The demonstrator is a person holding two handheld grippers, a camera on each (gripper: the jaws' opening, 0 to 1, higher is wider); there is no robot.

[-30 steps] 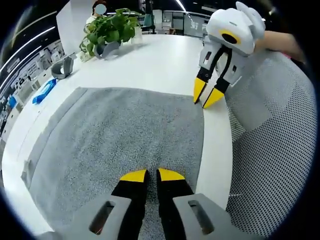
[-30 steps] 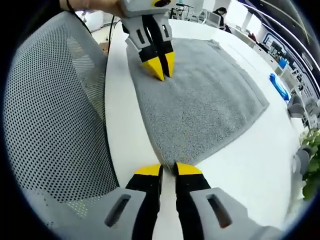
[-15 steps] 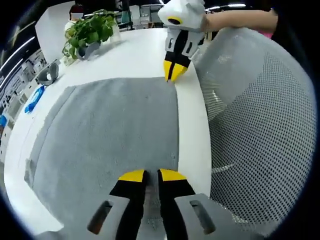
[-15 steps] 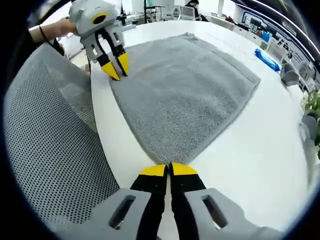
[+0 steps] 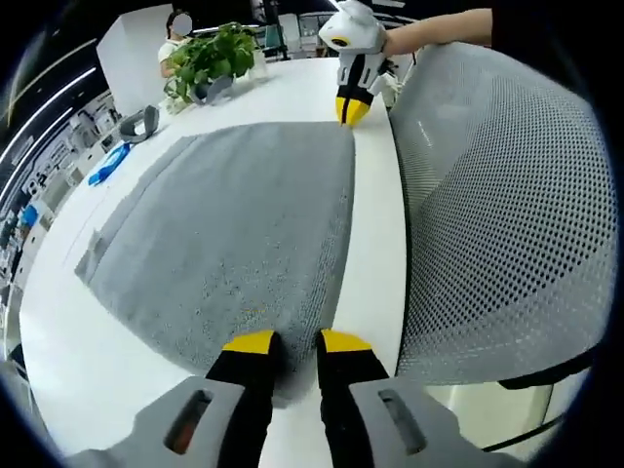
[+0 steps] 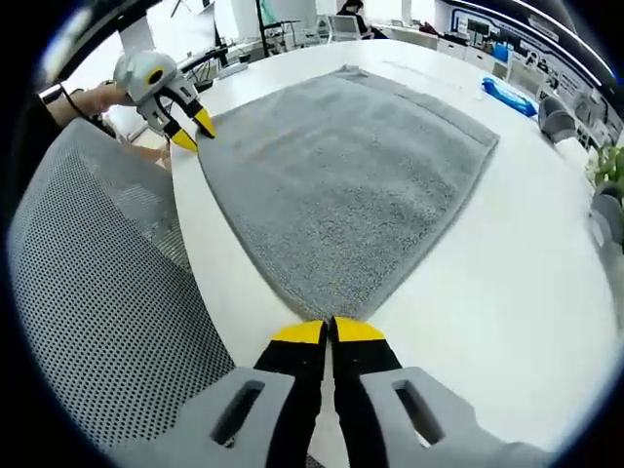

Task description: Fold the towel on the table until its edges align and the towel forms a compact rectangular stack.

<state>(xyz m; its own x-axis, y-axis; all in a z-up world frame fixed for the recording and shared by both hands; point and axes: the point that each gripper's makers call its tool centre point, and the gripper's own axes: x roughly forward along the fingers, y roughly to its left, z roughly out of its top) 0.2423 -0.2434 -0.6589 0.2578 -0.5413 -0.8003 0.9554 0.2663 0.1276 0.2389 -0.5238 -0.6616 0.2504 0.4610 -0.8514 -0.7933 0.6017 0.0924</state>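
While the grey terry towel (image 5: 234, 214) lies spread flat on the white bench (image 6: 507, 263), we hold one near corner in each claw. Left claw (image 5: 289, 341), at 6 o'clock in its own view, has its jaws slightly parted with the corner between them. Right claw (image 6: 329, 331) is pinched nearly shut on the other corner. Gripping both corners of the same edge lets us, we judge, carry that edge over to the far one for the first fold. Potted green plant (image 5: 210, 60) sits at 11 o'clock, well apart.
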